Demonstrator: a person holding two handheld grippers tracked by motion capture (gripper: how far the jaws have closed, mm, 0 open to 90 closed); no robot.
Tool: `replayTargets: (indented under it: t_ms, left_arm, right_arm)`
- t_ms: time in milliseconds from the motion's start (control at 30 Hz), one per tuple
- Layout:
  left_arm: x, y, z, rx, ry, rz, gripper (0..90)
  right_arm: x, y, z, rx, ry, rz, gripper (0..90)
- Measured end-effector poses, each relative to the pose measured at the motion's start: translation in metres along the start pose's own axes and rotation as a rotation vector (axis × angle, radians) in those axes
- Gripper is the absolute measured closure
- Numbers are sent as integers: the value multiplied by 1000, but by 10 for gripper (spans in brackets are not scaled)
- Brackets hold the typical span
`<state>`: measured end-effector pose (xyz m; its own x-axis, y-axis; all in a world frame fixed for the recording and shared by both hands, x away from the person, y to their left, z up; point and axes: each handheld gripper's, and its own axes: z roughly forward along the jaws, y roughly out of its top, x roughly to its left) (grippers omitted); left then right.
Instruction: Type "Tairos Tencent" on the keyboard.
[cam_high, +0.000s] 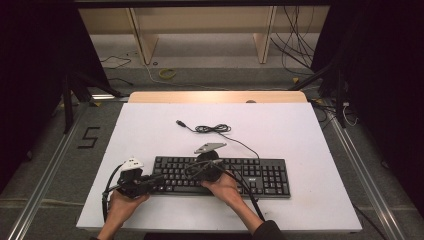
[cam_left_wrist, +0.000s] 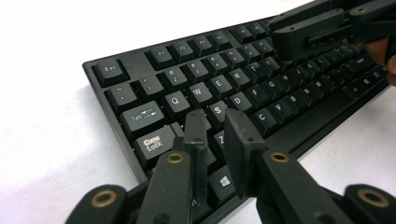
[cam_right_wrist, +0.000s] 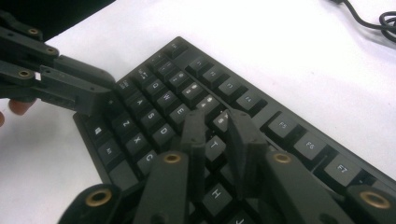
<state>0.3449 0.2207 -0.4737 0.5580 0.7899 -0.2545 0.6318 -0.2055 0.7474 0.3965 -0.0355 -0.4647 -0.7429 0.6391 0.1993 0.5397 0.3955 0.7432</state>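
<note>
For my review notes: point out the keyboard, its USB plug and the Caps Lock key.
keyboard (cam_high: 260, 177), high view, on the keys left of the number pad.
USB plug (cam_high: 179, 122), high view, at the cable's free end.
Caps Lock key (cam_left_wrist: 152, 144), left gripper view, on the keycap's lettering.

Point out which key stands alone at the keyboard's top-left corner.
The Esc key. It sits by itself in the corner of the keyboard, with a gap before the F keys; the other keys are packed in rows.

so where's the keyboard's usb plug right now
In the high view the usb plug lies on the white table, behind the keyboard, left of its coiled cable.
</note>
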Motion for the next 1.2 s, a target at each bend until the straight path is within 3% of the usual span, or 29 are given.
replayTargets:
  t_ms: [367, 800, 1200]
  left_arm:
    - [-1, 3, -3, -46, -5, -23, 592]
    - [-4, 9, 2, -57, -3, -27, 389]
    - [-4, 19, 6, -60, 4, -21, 324]
  right_arm:
    - [-1, -3, -12, -21, 29, 1, 693]
    - [0, -10, -25, -32, 59, -3, 524]
    - [-5, -23, -41, -50, 64, -1, 422]
